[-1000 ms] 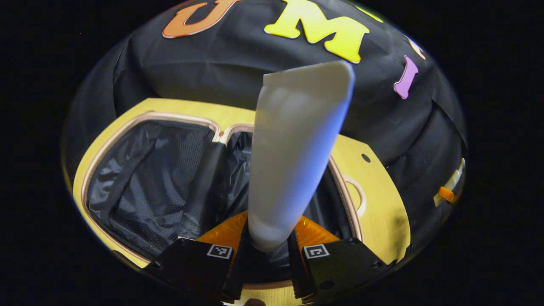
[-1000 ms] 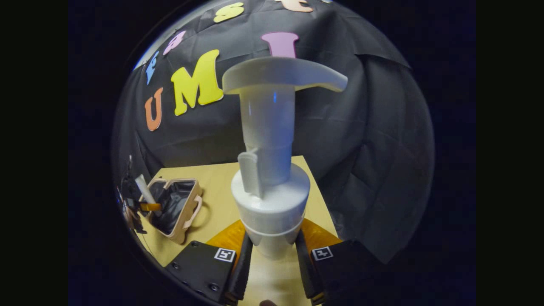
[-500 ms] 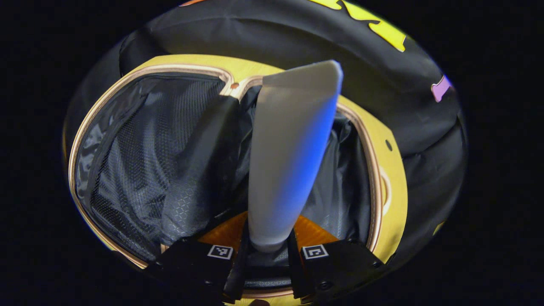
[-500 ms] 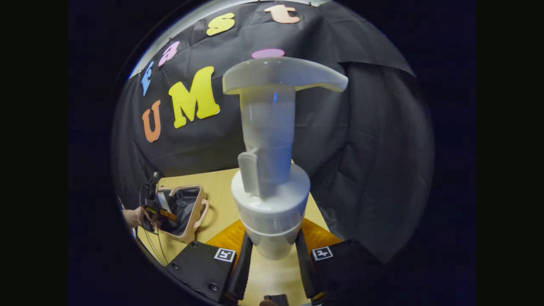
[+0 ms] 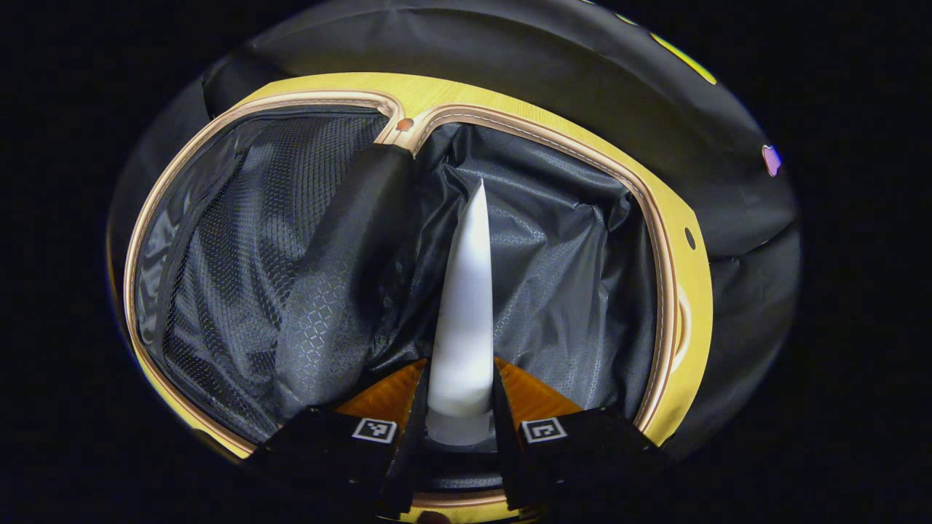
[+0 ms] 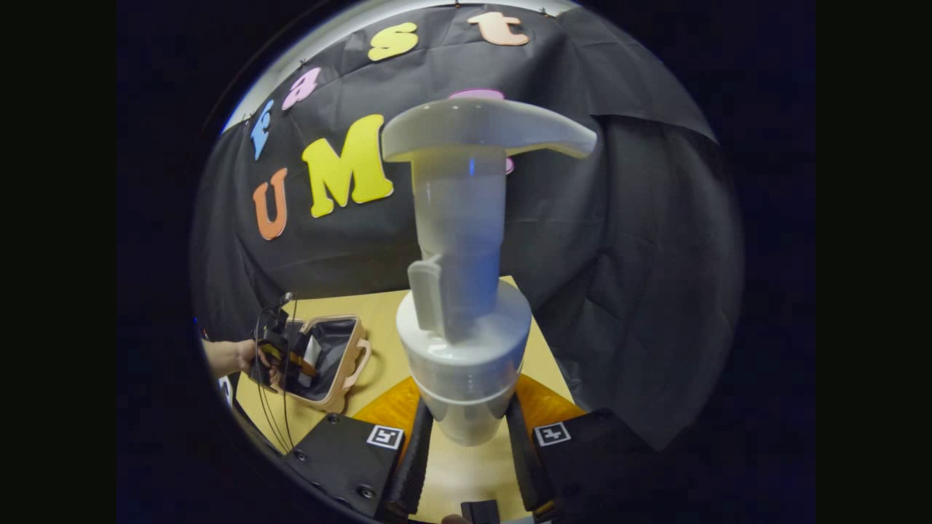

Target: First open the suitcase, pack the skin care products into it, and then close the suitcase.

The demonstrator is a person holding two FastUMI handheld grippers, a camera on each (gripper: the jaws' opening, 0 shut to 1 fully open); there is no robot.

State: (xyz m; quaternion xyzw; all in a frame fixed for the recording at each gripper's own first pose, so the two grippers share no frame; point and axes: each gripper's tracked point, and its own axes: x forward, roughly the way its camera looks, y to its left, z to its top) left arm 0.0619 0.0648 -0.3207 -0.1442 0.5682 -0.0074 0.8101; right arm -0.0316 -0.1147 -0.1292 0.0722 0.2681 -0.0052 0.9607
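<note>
Left gripper view: white tube [image 5: 466, 306] edge-on over open black-lined suitcase [image 5: 659, 218]

I count one open suitcase [image 5: 677, 240] on one table [image 6: 378, 309]. Skin care items: two, namely one white tube [image 5: 466, 306] over the suitcase and one pump bottle [image 6: 466, 342] right of it. Grippers: two.

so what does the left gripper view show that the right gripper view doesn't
Left gripper view: the left gripper clamping a white tube above the suitcase's dark lining, seen close.
Right gripper view: the right gripper clamping a white pump bottle, plus the wooden table and a hand.
Both: the open suitcase, the tube and the left gripper.
</note>
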